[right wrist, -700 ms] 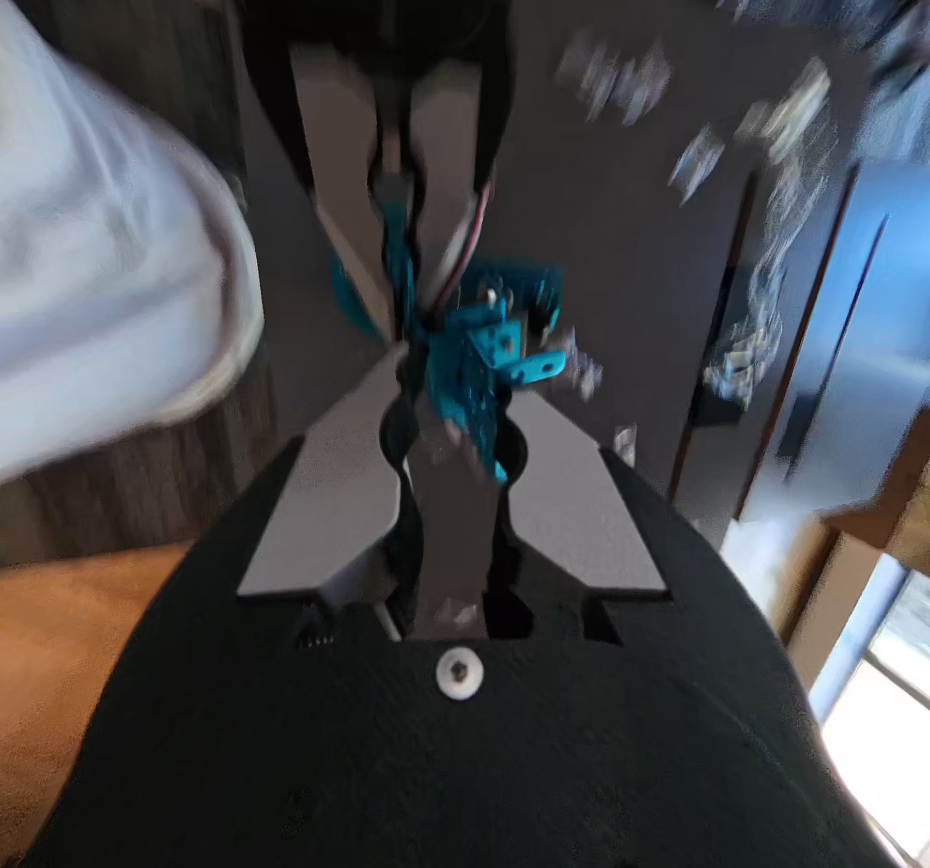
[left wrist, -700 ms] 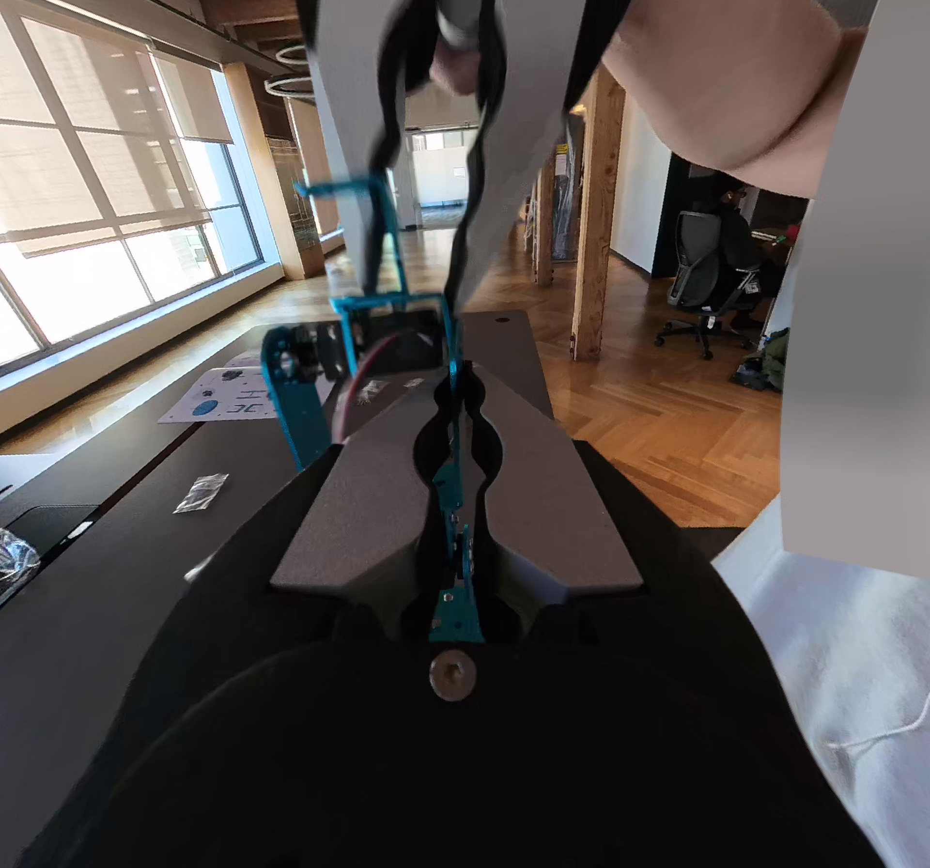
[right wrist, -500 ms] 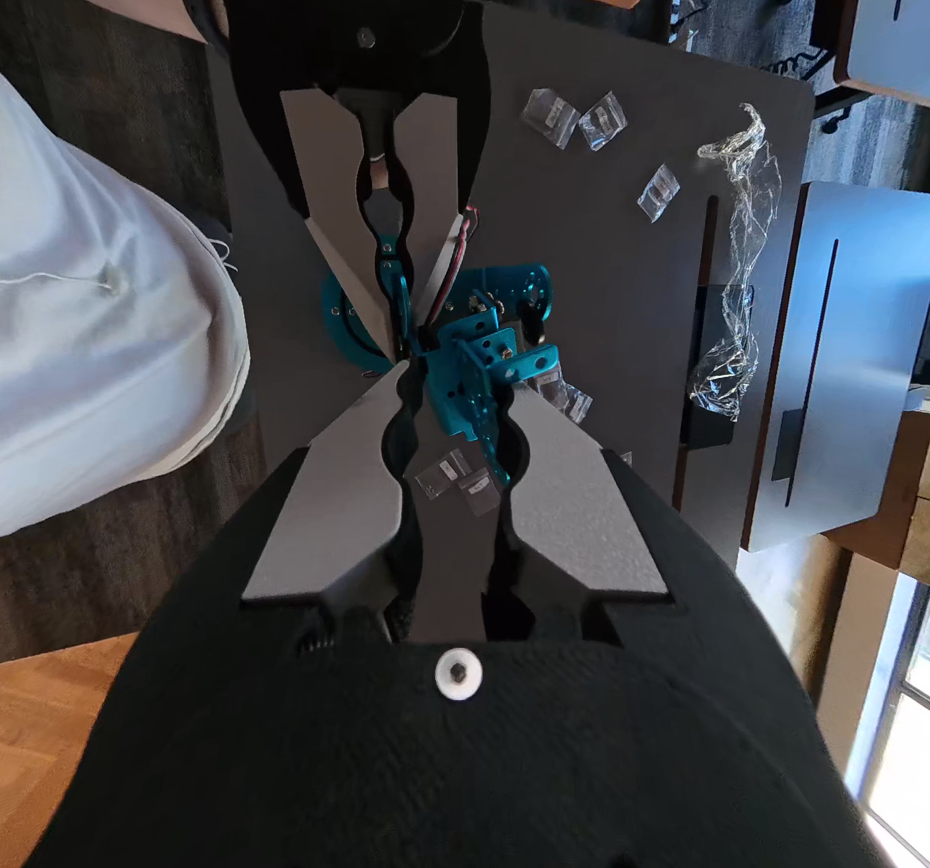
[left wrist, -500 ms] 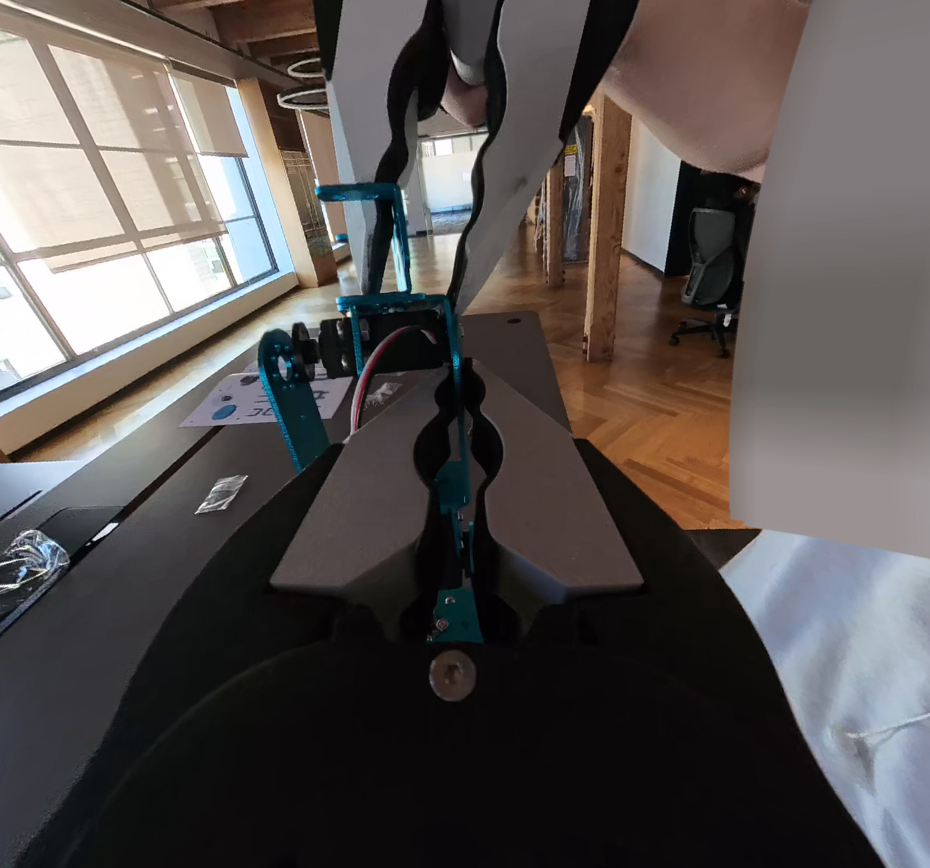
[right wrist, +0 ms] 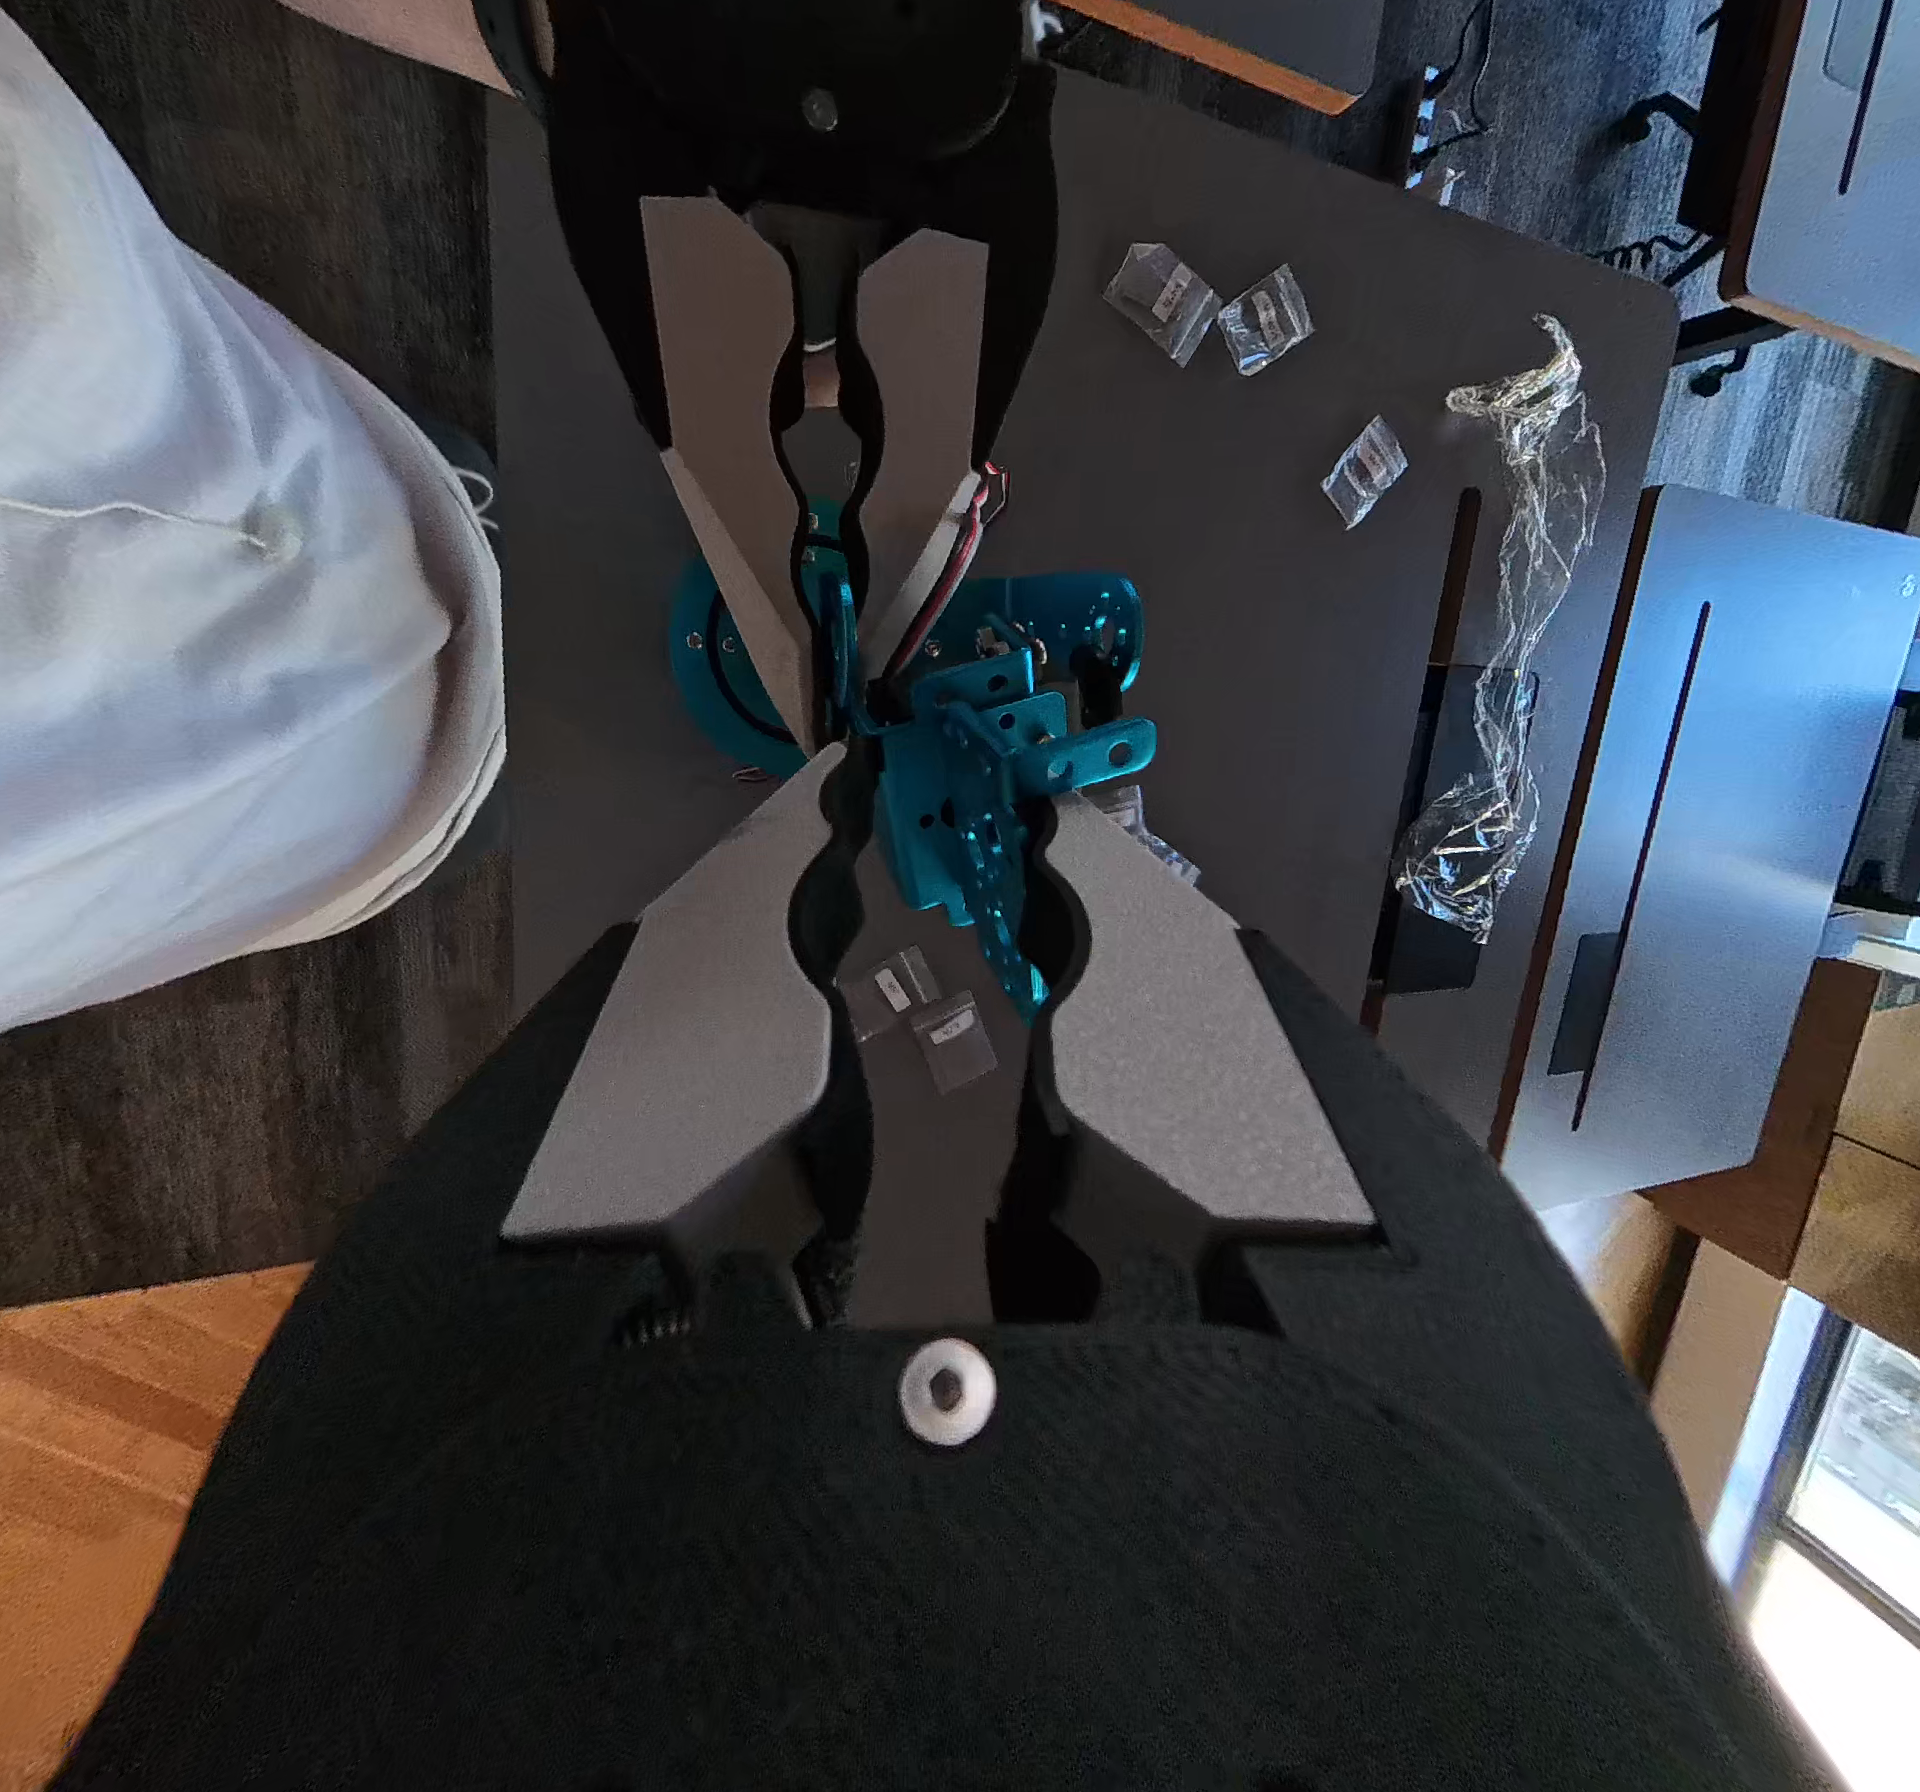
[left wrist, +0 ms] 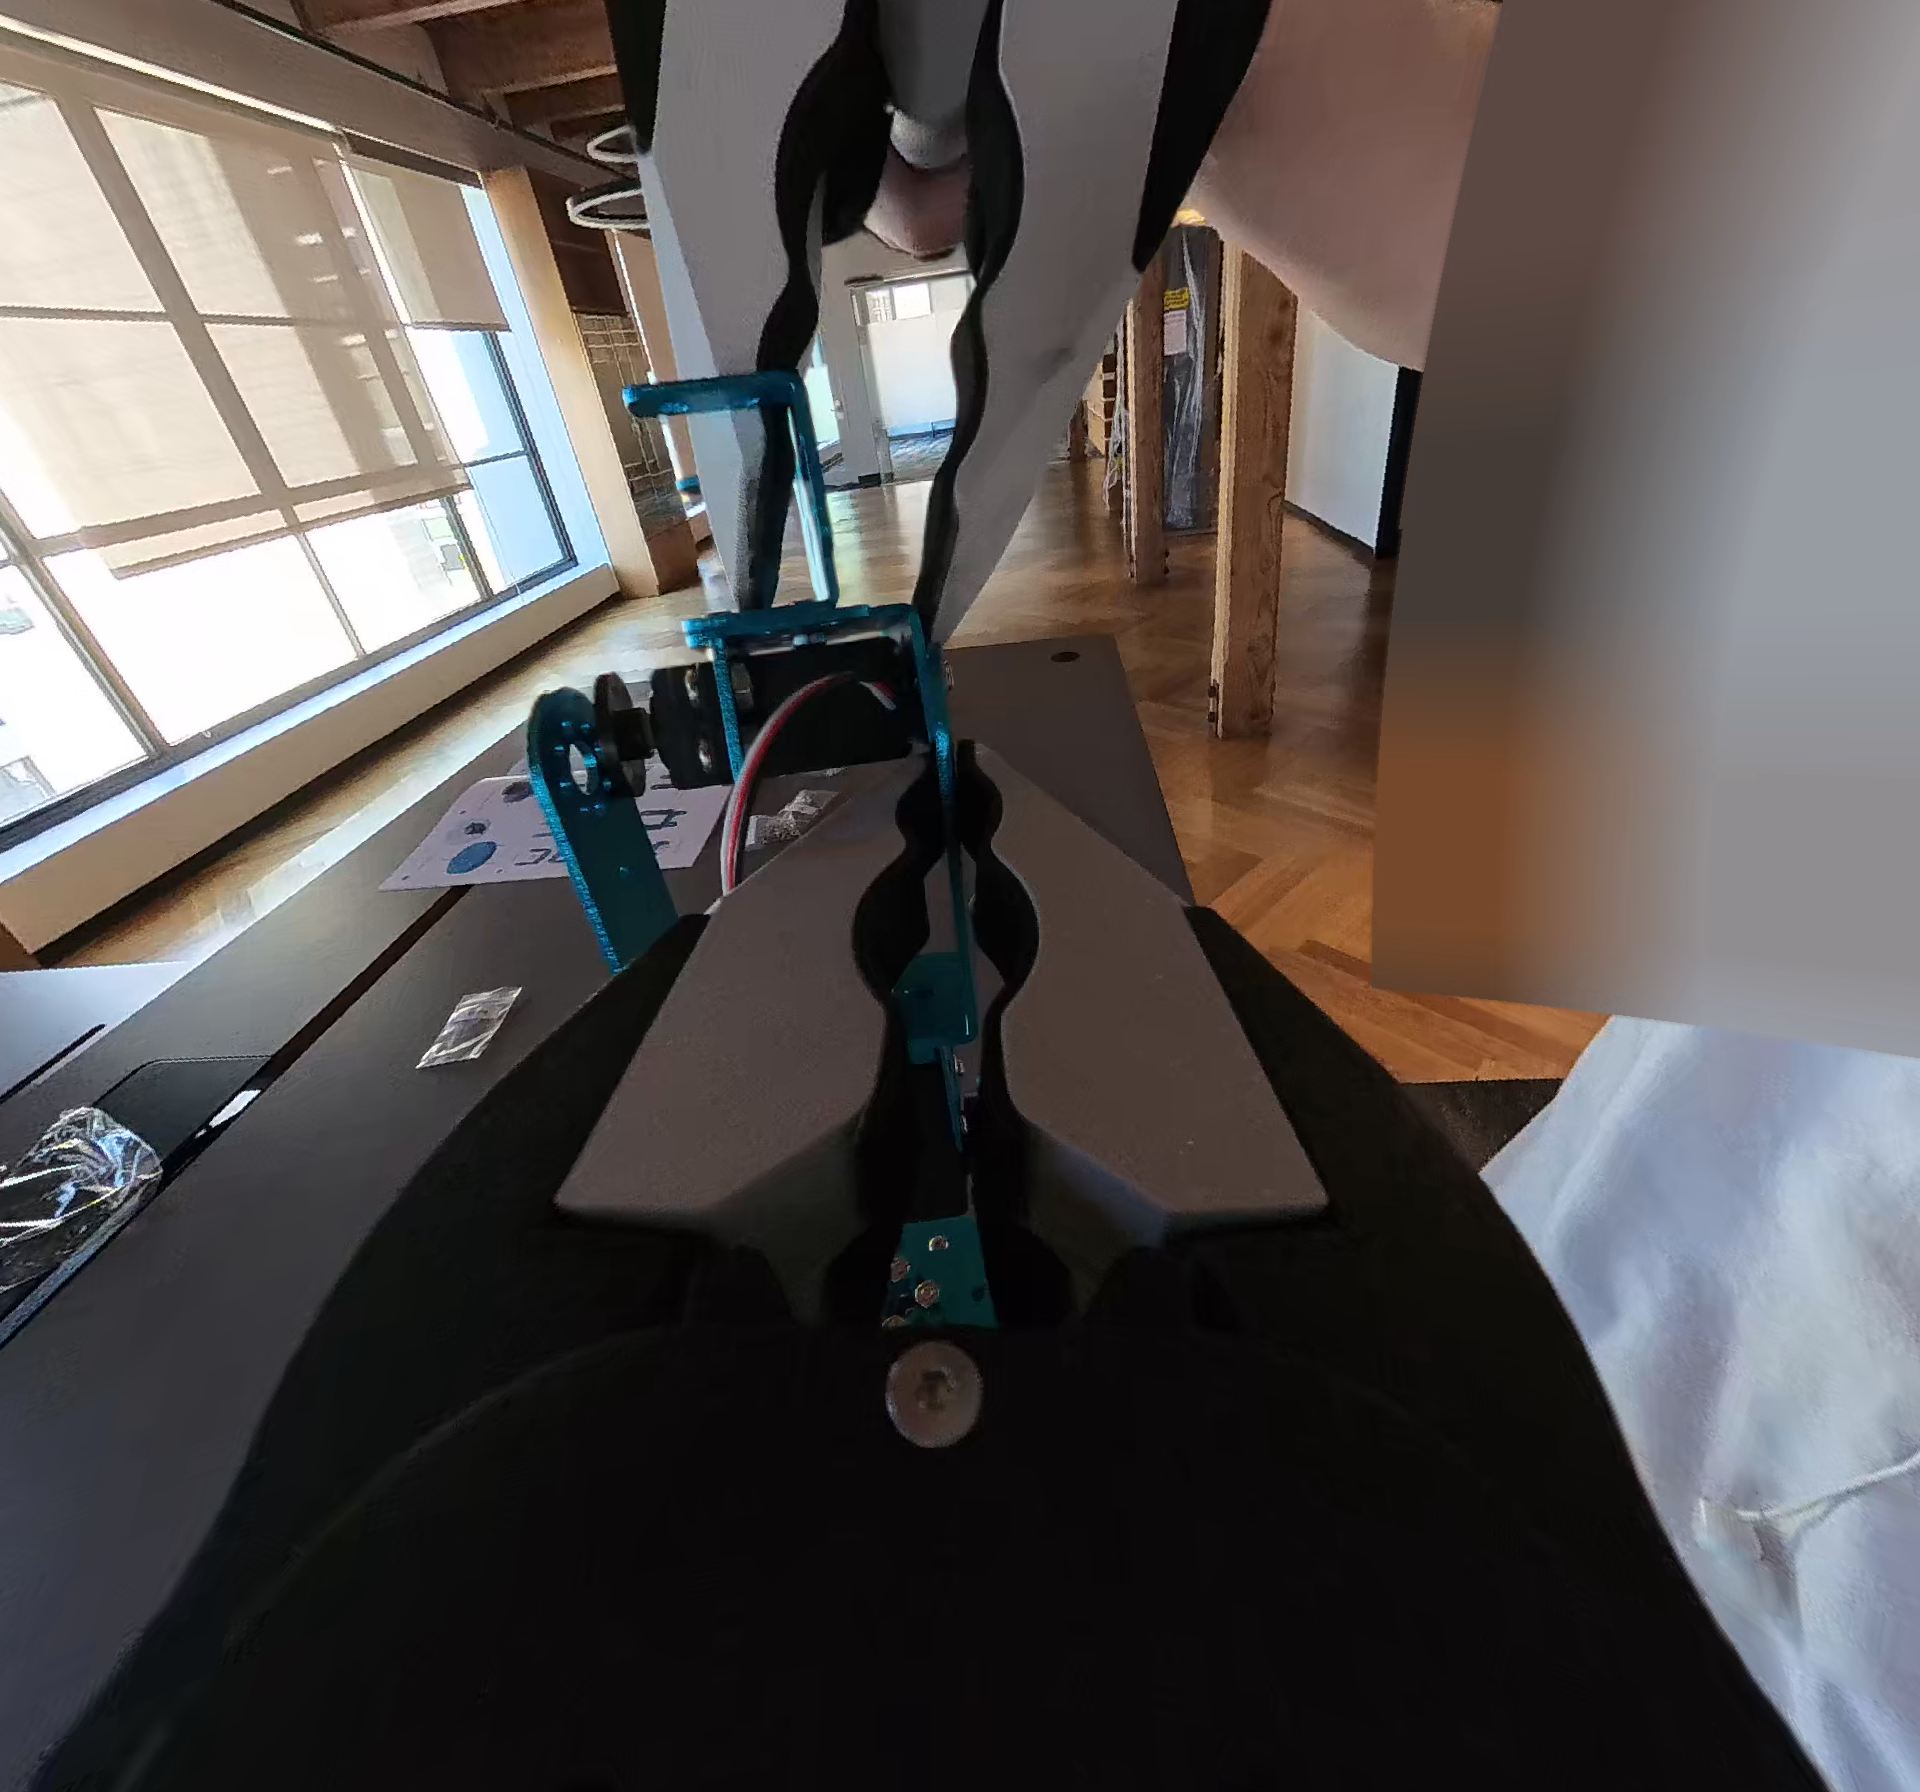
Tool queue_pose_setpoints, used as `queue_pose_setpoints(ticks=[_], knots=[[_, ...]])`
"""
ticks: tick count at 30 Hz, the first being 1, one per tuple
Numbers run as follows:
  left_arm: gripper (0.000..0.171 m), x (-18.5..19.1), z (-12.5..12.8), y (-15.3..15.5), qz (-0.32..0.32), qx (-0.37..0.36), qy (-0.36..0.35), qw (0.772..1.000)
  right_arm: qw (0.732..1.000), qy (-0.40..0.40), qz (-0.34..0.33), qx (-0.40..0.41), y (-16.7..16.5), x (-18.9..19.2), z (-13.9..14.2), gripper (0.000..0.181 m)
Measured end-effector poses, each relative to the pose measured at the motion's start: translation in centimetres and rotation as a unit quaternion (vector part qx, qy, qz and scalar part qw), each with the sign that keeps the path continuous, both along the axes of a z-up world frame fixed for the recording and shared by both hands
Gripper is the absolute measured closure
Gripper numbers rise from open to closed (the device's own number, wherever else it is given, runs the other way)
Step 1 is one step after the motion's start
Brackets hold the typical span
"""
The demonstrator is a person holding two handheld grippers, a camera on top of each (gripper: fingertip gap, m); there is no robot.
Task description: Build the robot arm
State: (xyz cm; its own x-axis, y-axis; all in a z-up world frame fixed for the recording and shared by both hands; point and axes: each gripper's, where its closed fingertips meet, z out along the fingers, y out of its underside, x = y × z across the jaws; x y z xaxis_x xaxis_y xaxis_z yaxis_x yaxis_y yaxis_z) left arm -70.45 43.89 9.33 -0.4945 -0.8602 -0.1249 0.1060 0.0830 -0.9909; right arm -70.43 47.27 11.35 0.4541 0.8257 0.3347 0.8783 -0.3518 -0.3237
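A blue metal bracket assembly [left wrist: 800,636] with a black servo [left wrist: 821,714] and red and white wires is held up over the dark table [right wrist: 1299,599]. My left gripper [left wrist: 951,766] is shut on a thin blue plate of the assembly, which runs back between its fingers. In the right wrist view the left gripper [right wrist: 831,734] comes in from the top. My right gripper [right wrist: 945,786] looks down on the blue assembly [right wrist: 935,812] and grips its upper bracket between its fingertips. The right gripper also shows in the left wrist view [left wrist: 842,604], coming down from above. A blue round disc [right wrist: 707,662] of the assembly shows below.
Several small clear bags [right wrist: 1205,308] and two more [right wrist: 925,1004] lie on the table, with crumpled clear wrap [right wrist: 1507,662] at its right edge. A printed sheet [left wrist: 499,838] lies farther off. A person in white clothing [right wrist: 208,599] is at the table's left side. A grey device [right wrist: 1714,859] stands beyond the wrap. My two grippers' fingertips are within a few centimetres of each other.
Both grippers and the assembly have shifted a little together. The right wrist view was blurred with motion and is now steady. Both grips look the same.
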Motion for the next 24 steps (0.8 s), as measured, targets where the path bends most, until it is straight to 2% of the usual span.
queue_pose_setpoints(ticks=[7, 16, 24], knots=[[0.171, -0.03, 0.14, 0.14, -0.020, -0.024, -0.004, 0.999, 0.998, -0.029, 0.055, 0.003, 0.20, -0.53, 0.19, 0.155], [0.171, 0.13, 0.16, 0.48, 0.000, -0.010, -0.042, 0.999, 0.997, -0.053, 0.060, 0.008, 0.29, -0.59, 0.09, 0.155], [0.171, -0.26, 0.38, 0.82, -0.005, -0.037, -0.064, 0.997, 0.995, -0.064, 0.070, 0.010, 0.30, -0.73, 0.03, 0.156]])
